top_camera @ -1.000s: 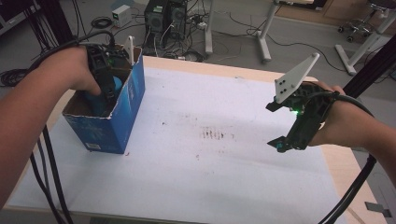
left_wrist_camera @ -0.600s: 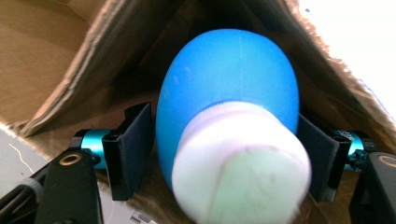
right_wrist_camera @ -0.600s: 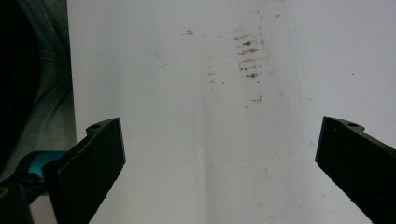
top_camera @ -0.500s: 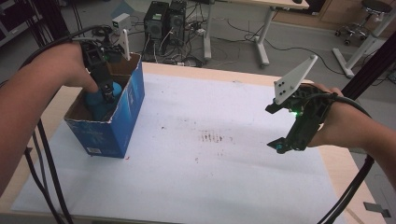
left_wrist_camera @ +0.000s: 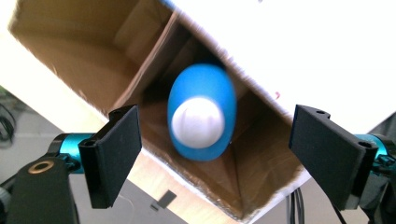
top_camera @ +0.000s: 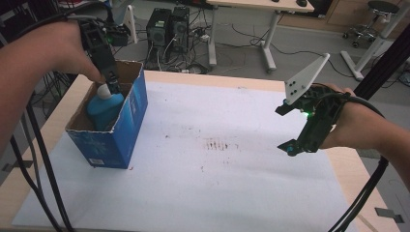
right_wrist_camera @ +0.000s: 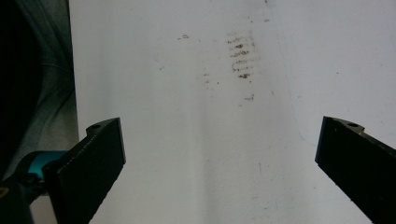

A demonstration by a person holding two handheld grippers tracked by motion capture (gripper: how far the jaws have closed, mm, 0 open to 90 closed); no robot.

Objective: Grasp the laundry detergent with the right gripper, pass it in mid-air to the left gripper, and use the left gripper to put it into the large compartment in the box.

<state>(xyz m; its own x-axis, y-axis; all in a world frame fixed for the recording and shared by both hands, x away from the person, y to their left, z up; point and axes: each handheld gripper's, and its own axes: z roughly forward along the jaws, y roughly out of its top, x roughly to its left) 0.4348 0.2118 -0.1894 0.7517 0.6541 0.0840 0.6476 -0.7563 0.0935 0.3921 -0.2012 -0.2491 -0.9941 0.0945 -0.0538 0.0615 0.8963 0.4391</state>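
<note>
Blue bottle (left_wrist_camera: 201, 113) stands in the box (top_camera: 126, 129), below the parted left hand-held gripper (left_wrist_camera: 215, 149).

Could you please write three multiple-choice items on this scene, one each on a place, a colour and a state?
1. Where does the blue bottle stand?
A. Inside the cardboard box
B. On the white paper at the middle of the table
C. Between the right gripper's pads

2. What colour is the bottle's cap?
A. Red
B. White
C. Black

3. How are the left gripper's jaws?
A. Pressed on the bottle's cap
B. Shut with nothing between them
C. Apart, clear of the bottle

Answers:
1 A: the high view shows the bottle upright within the box walls.
2 B: the left gripper view looks down on a white cap over the blue body.
3 C: both pads stand wide of the bottle; the jaws have just been opening, with nothing pressed between them.
</note>
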